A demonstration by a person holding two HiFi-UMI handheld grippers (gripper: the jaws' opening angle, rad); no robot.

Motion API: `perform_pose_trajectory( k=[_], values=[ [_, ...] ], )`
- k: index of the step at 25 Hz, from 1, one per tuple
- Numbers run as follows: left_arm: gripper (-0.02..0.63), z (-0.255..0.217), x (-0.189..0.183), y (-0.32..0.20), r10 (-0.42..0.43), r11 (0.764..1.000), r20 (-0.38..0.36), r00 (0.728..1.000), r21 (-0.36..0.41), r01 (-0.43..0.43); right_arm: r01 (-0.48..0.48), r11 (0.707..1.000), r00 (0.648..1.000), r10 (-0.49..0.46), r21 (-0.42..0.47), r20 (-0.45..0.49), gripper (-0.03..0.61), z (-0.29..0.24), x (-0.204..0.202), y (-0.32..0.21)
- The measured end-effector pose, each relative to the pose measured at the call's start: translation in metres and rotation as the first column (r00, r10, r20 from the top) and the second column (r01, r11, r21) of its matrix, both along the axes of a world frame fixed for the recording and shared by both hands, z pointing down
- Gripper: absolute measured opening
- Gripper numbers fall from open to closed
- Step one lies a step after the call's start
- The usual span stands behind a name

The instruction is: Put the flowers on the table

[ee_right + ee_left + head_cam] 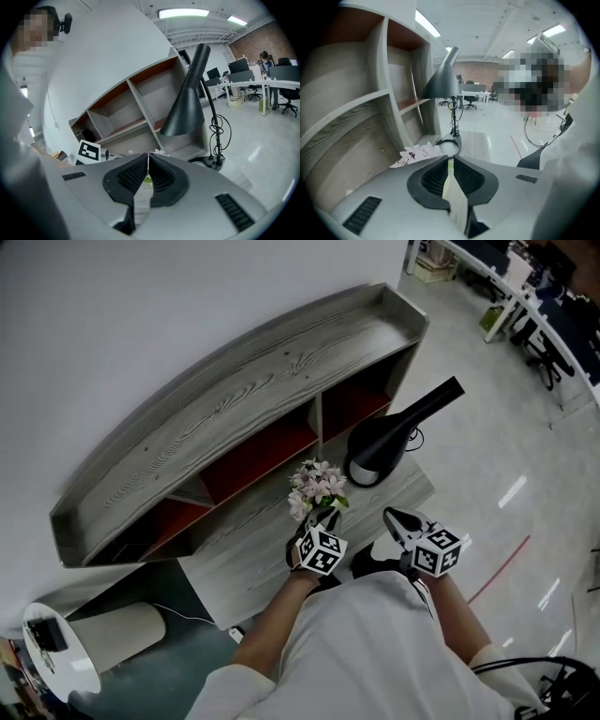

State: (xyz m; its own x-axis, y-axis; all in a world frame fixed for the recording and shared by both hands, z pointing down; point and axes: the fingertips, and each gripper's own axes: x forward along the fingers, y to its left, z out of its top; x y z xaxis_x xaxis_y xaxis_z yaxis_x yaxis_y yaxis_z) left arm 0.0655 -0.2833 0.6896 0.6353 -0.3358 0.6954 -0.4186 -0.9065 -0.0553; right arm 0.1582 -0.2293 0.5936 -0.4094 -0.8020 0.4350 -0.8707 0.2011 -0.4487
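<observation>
Flowers (316,486) pinched in my left tongs (325,518), just beside the lamp (380,442).
My left tongs are clamped on the thin green stem (450,165), low down so that the pink-and-white blooms stay uncrushed and upright. They sit close to the lamp's round base. I judge they are held over the table (253,559), not resting on it. My right tongs (398,519) are pressed together on nothing, waiting nearer me than the lamp and clear of the blooms.
</observation>
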Motion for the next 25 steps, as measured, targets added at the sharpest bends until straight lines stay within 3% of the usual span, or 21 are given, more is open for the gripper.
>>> perform_pose_trajectory(
  k=[7,13,17,25],
  values=[
    [0.009,-0.036,-0.029,0.016,-0.035,0.998,-0.16,0.986,-0.051,0.027,-0.021,0.999,1.0,0.021,0.039,-0.02,0.02,-0.006,-0.025,0.019],
    [0.009,-0.042,-0.053,0.044,-0.022,0.994,-0.217,0.976,-0.108,-0.002,-0.067,0.996,0.995,0.071,0.062,-0.063,0.02,-0.012,-0.027,0.039],
    [0.009,-0.066,-0.061,0.06,-0.078,0.982,-0.331,0.94,-0.19,0.014,-0.045,0.996,0.995,0.052,0.075,-0.09,0.02,-0.019,-0.028,0.055],
    [0.009,-0.114,-0.066,0.088,-0.172,0.977,-0.477,0.862,-0.194,0.088,0.024,0.994,0.995,-0.013,0.103,-0.103,0.02,-0.033,-0.02,0.086]
  ],
)
